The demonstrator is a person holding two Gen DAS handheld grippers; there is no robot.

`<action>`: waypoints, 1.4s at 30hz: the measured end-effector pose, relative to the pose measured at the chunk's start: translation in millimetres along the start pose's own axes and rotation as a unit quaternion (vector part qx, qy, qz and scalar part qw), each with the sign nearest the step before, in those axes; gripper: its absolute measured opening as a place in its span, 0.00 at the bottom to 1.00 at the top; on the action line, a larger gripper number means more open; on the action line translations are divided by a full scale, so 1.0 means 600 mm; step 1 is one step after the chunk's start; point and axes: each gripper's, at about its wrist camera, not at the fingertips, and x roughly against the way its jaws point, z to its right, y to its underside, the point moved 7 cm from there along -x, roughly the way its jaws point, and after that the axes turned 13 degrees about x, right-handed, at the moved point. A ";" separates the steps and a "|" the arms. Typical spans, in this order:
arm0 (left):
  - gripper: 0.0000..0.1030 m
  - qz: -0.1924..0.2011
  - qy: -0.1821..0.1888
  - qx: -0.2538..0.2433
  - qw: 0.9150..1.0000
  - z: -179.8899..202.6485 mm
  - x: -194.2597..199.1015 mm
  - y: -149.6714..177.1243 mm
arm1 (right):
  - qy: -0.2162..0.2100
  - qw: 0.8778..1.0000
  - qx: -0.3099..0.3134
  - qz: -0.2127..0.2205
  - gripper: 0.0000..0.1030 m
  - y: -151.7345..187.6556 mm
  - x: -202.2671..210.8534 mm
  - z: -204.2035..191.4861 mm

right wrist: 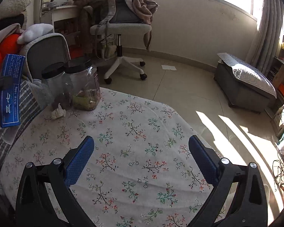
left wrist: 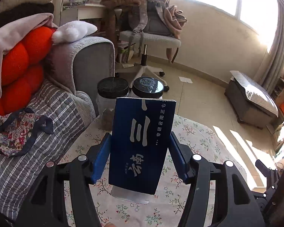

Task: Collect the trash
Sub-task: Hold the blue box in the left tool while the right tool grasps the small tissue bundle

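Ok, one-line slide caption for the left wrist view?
Left gripper clamps a dark blue cardboard box above the floral tablecloth.

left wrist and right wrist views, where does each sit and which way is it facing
Left wrist: sits behind the left tongs, facing across the floral table toward the office chair; its blue fingers clamp a blue box.
Right wrist: sits behind the right tongs, open over the table, facing the same way.
Shared: two black-lidded jars, chair, blue box.
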 end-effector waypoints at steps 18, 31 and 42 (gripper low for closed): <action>0.58 0.100 -0.043 0.122 0.987 -0.196 0.060 -0.088 | -0.129 0.991 -0.015 -0.028 0.84 -0.077 -0.255 -0.304; 0.59 0.089 -0.079 0.100 0.988 -0.217 0.025 -0.082 | -0.154 0.986 0.009 -0.059 0.36 -0.089 -0.330 -0.368; 0.59 0.072 -0.103 0.111 0.986 -0.241 0.006 -0.079 | -0.173 0.984 -0.025 -0.032 0.28 -0.070 -0.256 -0.299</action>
